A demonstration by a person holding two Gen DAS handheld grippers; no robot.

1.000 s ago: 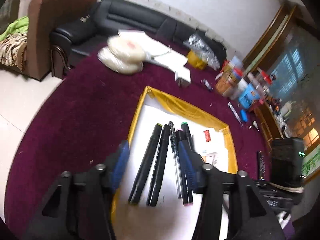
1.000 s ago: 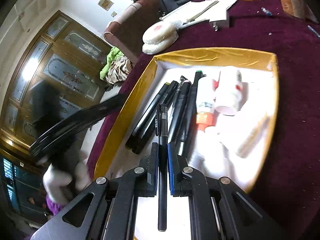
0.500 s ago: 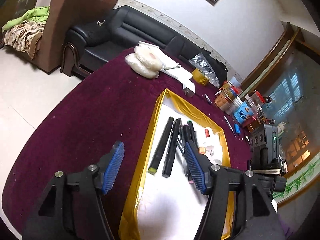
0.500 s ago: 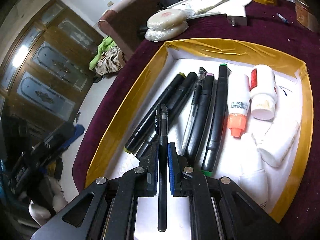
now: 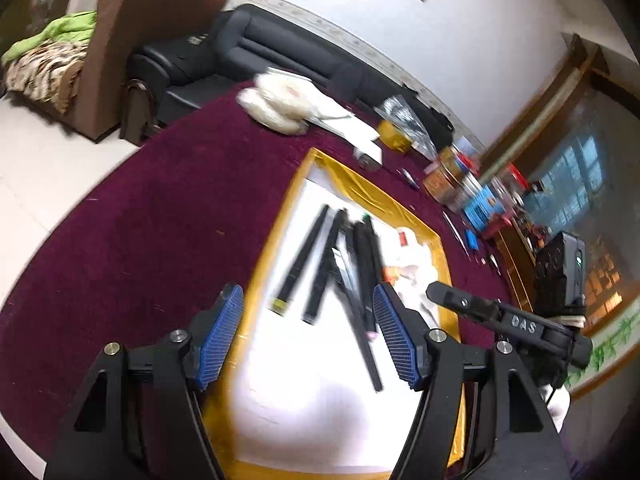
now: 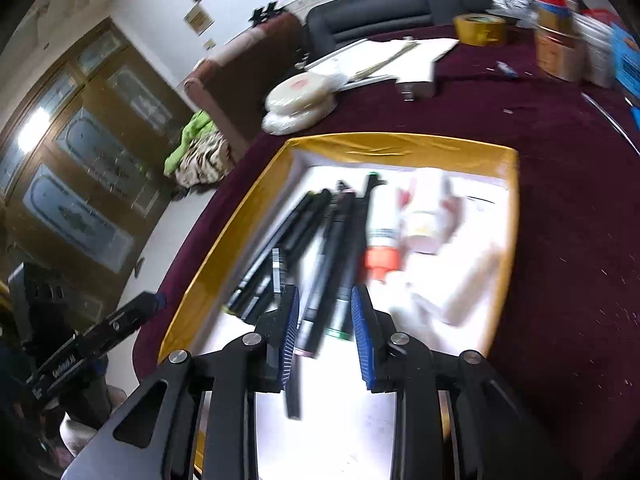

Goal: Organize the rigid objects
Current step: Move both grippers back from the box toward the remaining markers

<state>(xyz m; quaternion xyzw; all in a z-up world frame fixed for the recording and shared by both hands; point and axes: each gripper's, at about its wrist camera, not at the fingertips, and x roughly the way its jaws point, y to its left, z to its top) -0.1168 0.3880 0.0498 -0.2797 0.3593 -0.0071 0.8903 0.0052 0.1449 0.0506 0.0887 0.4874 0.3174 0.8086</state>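
Tray [image 6: 224,248]: gold-rimmed, white-floored, lying on the dark red tablecloth [image 5: 168,224]; every place below is given from it.
Markers [image 6: 332,252]: black, in a rough row on the tray floor toward its left rim, blurred in both views.
Black pen [image 5: 360,332]: on the tray floor at the near end of the marker row, lying slantwise, free of either gripper.
Glue bottle [image 6: 382,236]: white with an orange cap, inside the tray just right of the markers, beside other white bottles too blurred to tell apart.
Left gripper [image 5: 308,340]: above the tray's near left rim, blue pads wide apart, nothing between them.
Right gripper [image 6: 325,334]: over the tray's near end, pads parted, nothing clamped; marker ends show in the gap.
Tape roll [image 6: 480,29]: yellow, on the cloth well beyond the tray's far rim.
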